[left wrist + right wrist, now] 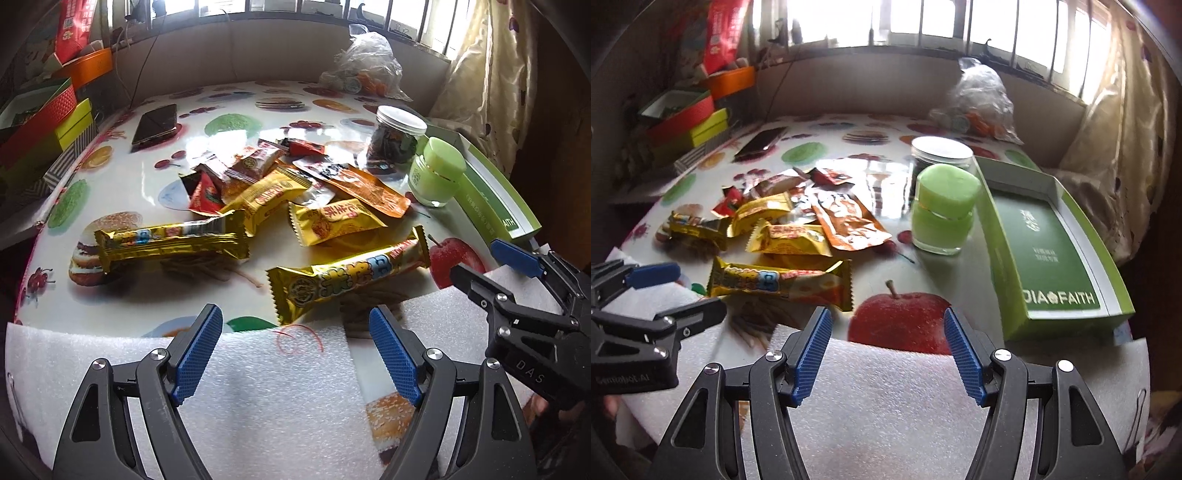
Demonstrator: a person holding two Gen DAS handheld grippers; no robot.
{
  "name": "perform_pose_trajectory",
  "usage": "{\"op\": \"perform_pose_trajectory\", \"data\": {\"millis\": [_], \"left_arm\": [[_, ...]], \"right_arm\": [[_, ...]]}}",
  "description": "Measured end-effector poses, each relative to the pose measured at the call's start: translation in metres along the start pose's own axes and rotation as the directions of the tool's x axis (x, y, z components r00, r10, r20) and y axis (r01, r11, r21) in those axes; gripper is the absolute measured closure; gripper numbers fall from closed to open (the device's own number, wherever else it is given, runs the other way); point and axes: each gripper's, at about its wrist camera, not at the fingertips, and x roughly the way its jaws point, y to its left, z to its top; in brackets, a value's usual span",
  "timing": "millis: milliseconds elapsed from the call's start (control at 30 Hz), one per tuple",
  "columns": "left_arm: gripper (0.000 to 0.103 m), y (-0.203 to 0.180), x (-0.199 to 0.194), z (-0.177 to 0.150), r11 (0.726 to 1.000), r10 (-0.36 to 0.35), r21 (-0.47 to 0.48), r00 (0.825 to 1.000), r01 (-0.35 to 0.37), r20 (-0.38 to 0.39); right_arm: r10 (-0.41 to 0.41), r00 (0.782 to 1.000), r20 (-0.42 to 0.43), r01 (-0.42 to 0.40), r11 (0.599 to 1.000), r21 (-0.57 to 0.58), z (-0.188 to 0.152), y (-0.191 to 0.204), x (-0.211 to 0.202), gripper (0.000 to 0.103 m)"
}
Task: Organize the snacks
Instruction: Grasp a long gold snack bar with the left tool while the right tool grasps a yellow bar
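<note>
A heap of snack packets point(280, 184) lies mid-table, also in the right wrist view point(798, 218). Two long gold bars lie nearest: one point(170, 240) at the left, one point(347, 275) toward me, also in the right wrist view point(779, 282). A green open box point(1052, 240) lies at the right, its edge in the left wrist view point(495, 199). My left gripper point(295, 350) is open and empty over white foam, just short of the near bar. My right gripper point(886, 350) is open and empty over foam, before the printed apple. Each gripper shows in the other's view, right point(495, 266) and left point(687, 291).
A green jar point(943, 214) and a clear lidded jar point(397, 140) stand left of the box. A phone point(155, 123) lies far left. Stacked colored boxes point(44, 122) line the left edge. A plastic bag point(364, 70) sits at the back. White foam sheets point(258, 387) cover the near edge.
</note>
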Motion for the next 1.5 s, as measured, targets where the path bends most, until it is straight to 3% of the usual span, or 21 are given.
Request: {"op": "perform_pose_trajectory", "data": {"millis": [100,233,400,567,733,933,1100,1367,1433,1500], "left_arm": [[0.021,0.021,-0.004,0.006,1.0,0.006,-0.021,1.0,-0.006,0.015],[0.021,0.05,-0.003,0.013,0.999,0.027,-0.019,1.0,-0.027,0.004],[0.021,0.085,-0.002,0.026,0.997,0.074,0.005,0.997,-0.074,0.004],[0.021,0.098,0.002,0.036,0.995,0.057,0.08,0.998,-0.058,0.004],[0.021,0.096,0.007,0.045,0.984,0.026,0.174,1.0,-0.029,0.014],[0.021,0.093,0.023,0.049,0.965,0.056,0.257,0.998,-0.049,-0.02],[0.021,0.087,0.034,0.046,0.932,0.084,0.356,0.996,-0.064,-0.042],[0.021,0.085,0.045,0.049,0.937,0.051,0.349,0.995,-0.02,-0.081],[0.028,0.082,0.044,0.049,0.938,0.033,0.347,0.996,-0.002,-0.084],[0.034,0.08,0.045,0.05,0.939,0.018,0.343,0.996,0.012,-0.085]], "right_arm": [[0.055,0.998,0.004,-0.054,0.991,-0.123,0.011,0.018,0.003,0.039],[0.118,0.993,-0.019,-0.118,0.947,-0.299,0.022,0.042,0.008,0.039],[0.139,0.987,-0.078,-0.159,0.887,-0.434,0.029,0.06,0.023,0.039],[0.11,0.987,-0.116,-0.155,0.845,-0.513,0.031,0.073,0.04,0.039],[0.103,0.986,-0.134,-0.157,0.849,-0.504,0.036,0.077,0.051,0.039],[0.123,0.981,-0.151,-0.179,0.876,-0.448,0.045,0.075,0.062,0.039],[0.134,0.978,-0.162,-0.193,0.878,-0.439,0.048,0.075,0.063,0.04],[0.18,0.967,-0.182,-0.237,0.897,-0.374,0.05,0.07,0.062,0.065],[0.19,0.966,-0.173,-0.24,0.909,-0.34,0.051,0.065,0.061,0.078],[0.194,0.966,-0.169,-0.238,0.925,-0.296,0.053,0.06,0.062,0.081]]}}
